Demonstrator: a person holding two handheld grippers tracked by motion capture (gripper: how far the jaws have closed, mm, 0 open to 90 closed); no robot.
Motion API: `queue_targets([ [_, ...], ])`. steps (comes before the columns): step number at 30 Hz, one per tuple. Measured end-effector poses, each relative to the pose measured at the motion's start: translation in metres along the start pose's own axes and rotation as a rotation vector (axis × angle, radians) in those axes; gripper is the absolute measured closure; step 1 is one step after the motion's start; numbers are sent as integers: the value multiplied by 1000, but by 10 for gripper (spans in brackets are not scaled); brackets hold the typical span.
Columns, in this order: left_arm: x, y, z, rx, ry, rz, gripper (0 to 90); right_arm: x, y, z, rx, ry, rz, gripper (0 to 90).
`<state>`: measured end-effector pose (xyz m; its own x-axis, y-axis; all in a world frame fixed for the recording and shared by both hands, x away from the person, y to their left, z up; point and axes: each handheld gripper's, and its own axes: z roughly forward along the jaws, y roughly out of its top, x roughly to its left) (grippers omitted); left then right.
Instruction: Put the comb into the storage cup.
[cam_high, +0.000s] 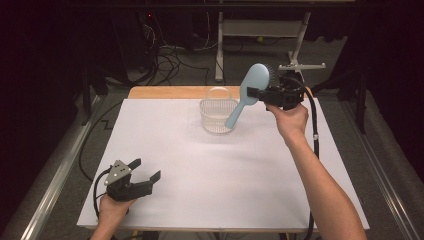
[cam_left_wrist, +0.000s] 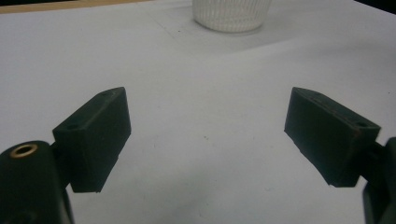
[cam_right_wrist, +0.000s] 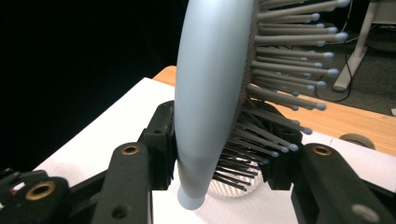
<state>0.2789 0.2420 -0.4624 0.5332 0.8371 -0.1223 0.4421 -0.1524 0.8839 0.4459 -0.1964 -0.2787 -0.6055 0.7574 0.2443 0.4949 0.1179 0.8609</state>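
A light blue hairbrush (cam_high: 248, 93) hangs tilted over the far right of the white mat, its handle pointing down toward a clear plastic basket (cam_high: 218, 115). My right gripper (cam_high: 256, 93) is shut on the brush's head. In the right gripper view the jaws clamp the blue back and the dark bristles of the hairbrush (cam_right_wrist: 210, 93), with the basket (cam_right_wrist: 229, 189) just below. My left gripper (cam_high: 147, 170) rests open near the front left corner of the mat. In the left gripper view its fingers (cam_left_wrist: 95, 137) stand wide apart with nothing between them, and the basket (cam_left_wrist: 232, 14) is far ahead.
The white mat (cam_high: 215, 170) covers a wooden table (cam_high: 165, 92). Beyond the table, cables (cam_high: 170, 57) and a desk's metal legs (cam_high: 219, 45) stand on the dark floor. A round wooden-edged hole or disc (cam_right_wrist: 357, 140) lies near the table's far edge.
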Motion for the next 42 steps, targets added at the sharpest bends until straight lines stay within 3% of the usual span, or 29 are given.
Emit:
queue_targets([
  [13,0,0,0,1,-2,1,139,4,14,14,-8,-25,-17,552],
  [22,1,0,0,0,-3,-2,139,2,21,26,-8,-44,-2,552],
  [42,1,0,-1,1,1,-6,139,1,24,55,12,-92,-3,549],
])
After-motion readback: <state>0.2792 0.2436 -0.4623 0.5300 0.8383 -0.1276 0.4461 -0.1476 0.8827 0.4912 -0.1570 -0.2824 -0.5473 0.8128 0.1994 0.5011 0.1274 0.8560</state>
